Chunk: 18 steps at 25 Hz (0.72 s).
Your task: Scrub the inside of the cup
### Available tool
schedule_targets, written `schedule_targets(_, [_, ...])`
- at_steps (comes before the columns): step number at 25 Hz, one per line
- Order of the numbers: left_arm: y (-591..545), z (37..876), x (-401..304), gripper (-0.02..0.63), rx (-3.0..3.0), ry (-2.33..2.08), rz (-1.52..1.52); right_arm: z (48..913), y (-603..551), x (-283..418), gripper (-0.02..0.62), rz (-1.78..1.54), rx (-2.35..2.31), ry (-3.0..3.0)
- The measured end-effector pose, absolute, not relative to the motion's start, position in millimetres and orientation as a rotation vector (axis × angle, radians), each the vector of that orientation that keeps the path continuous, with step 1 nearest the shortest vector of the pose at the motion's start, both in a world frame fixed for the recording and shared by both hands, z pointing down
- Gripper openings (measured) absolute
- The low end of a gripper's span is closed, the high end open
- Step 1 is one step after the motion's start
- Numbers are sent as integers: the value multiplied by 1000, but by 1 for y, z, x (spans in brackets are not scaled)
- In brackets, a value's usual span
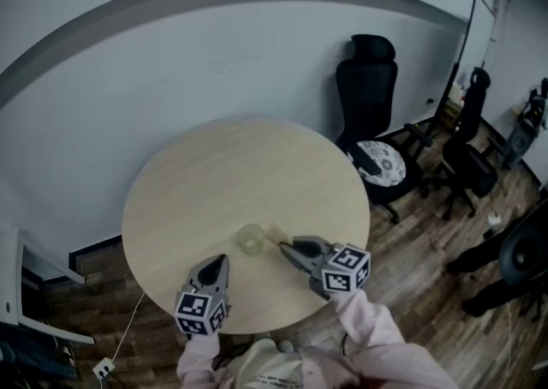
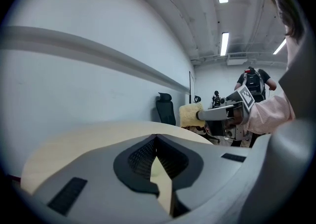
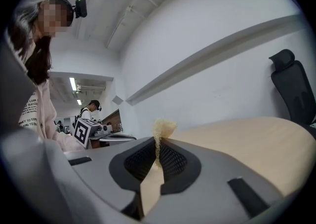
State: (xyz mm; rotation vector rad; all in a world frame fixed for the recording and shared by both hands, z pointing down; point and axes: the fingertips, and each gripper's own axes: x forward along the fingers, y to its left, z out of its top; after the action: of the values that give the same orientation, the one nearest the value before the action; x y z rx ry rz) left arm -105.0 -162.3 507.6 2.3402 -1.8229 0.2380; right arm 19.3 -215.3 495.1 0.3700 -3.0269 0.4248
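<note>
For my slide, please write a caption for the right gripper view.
Right gripper pinching a yellow sponge over the pale wooden table.

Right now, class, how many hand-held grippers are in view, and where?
2. The left hand-held gripper is left of the cup, shut and empty; the right hand-held gripper is right of it, pinching a sponge. None hidden.
</note>
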Motion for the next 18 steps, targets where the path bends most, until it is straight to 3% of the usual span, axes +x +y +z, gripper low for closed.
schedule_targets(18, [-134,479,-105,0,2391,-1862,171,471,-203,56,26,322,500,-3164])
